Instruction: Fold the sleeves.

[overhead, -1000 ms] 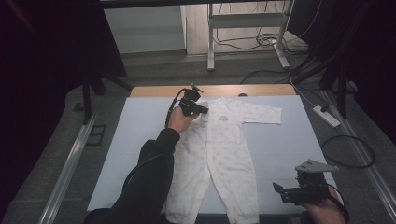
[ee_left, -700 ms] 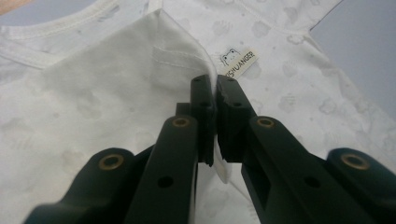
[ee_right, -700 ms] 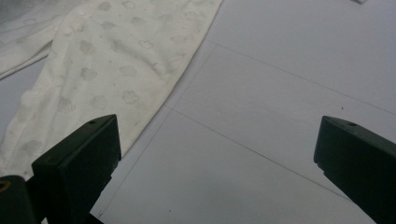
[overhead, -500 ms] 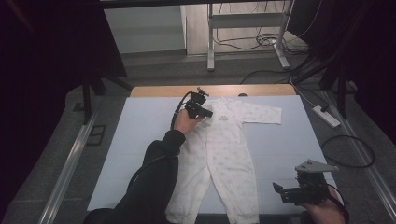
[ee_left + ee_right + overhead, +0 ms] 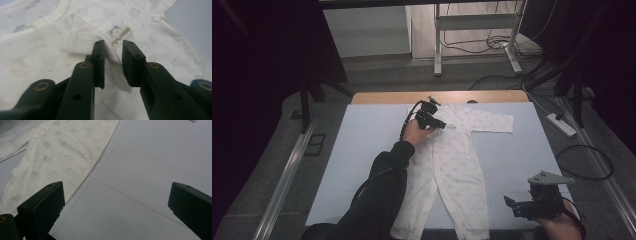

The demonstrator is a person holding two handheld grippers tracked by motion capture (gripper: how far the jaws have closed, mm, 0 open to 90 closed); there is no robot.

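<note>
A white baby onesie [image 5: 452, 165] with a faint print lies flat on the pale blue table [image 5: 362, 150], its right sleeve [image 5: 494, 122] spread out. My left gripper [image 5: 443, 125] rests low over the chest by the neckline. In the left gripper view its jaws have just been opening: my left gripper [image 5: 113, 47] stands slightly open with a loose fold of the onesie [image 5: 37, 57] between the pads, just below a small sewn label [image 5: 121, 36]. My right gripper [image 5: 512, 205] hovers at the table's near right, wide open with nothing between its fingers. The right gripper view shows this gripper [image 5: 116, 187] beside a onesie leg [image 5: 57, 152].
A wooden strip [image 5: 387, 96] runs along the table's far edge. Metal rails [image 5: 287, 175] flank the table. Cables and a power strip [image 5: 561, 125] lie on the floor to the right. Bare table surface [image 5: 140, 207] lies under my right gripper.
My left gripper has moved right and a little down across the onesie's chest, drawing cloth with it. The right gripper has stayed in place.
</note>
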